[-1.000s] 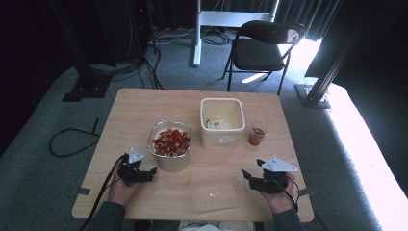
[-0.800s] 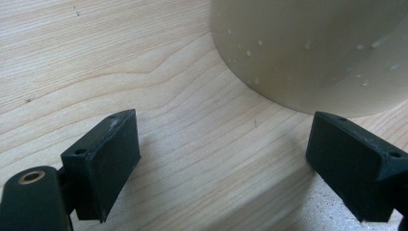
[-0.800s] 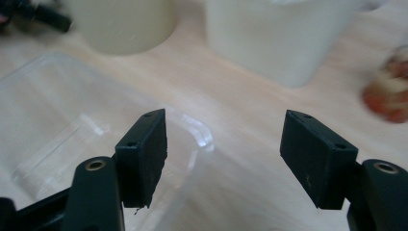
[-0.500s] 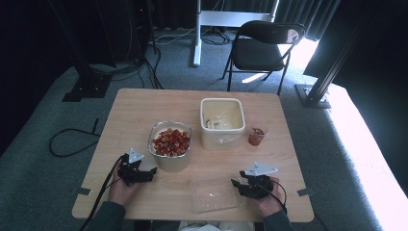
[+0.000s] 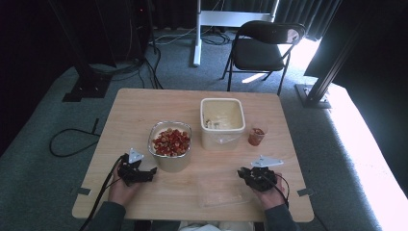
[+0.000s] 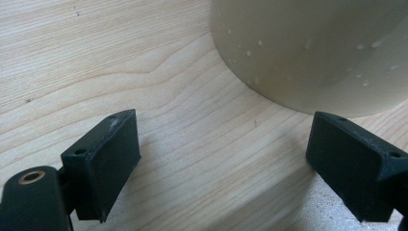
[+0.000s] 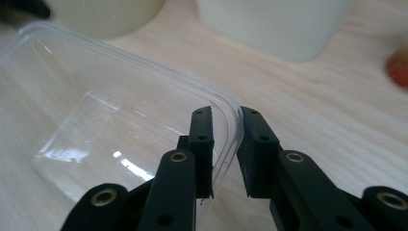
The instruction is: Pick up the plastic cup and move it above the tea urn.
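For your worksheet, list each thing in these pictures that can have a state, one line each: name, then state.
Clear container: empty, lidless, wall between the jaws.
Right gripper: jaws just closing on the container's wall.
Left gripper: open, empty.
Round bowl: full of red pieces.
Square tub: open, nearly empty.
Small cup: upright.

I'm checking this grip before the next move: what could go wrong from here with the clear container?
The right gripper has just been closing over the thin rim of the clear plastic container, one jaw inside, one outside. A hold that narrow might slip or flex the wall if lifted. The container lies close to the bowl of red pieces and the cream tub, so swinging it could bump them. The left gripper sits open beside the bowl, steadying nothing.
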### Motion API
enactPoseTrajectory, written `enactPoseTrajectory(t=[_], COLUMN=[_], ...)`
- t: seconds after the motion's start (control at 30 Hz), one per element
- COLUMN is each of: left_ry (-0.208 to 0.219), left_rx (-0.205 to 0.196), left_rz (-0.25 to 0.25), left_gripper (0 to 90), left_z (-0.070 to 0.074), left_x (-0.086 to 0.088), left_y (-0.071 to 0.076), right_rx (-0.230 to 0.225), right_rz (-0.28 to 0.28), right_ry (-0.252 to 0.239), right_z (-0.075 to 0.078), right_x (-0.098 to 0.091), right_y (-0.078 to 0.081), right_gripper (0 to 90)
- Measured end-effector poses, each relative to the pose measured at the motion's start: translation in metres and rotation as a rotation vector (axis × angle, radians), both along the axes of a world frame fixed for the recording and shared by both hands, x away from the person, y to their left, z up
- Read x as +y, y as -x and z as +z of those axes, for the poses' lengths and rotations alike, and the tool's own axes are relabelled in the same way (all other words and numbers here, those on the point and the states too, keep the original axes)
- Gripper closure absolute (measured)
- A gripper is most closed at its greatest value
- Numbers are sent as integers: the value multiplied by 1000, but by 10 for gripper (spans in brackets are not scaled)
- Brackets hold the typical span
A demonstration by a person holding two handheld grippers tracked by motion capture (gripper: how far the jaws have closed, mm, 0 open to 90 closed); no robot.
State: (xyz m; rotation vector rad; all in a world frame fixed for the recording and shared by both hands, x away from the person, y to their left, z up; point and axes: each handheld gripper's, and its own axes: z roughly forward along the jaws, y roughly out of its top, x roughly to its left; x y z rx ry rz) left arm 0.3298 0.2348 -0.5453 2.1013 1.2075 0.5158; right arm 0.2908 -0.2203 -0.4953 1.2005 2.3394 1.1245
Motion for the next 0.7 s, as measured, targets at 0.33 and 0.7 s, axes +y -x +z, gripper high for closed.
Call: enactPoseTrajectory(t=[0.33,0.7], left_ry=[-1,0], left_rx=[1,0], left_rz=[0,0], left_gripper=[121,122], left_z=[0,0], left_x=[0,0], left_y=[0,0], right_rx=[-69,-122], right_rz=[-70,-107], right_ry=[-83,-112], right_z=[21,39], right_x=[-17,-26], right_y=[-9,-14], right_gripper=[846,847])
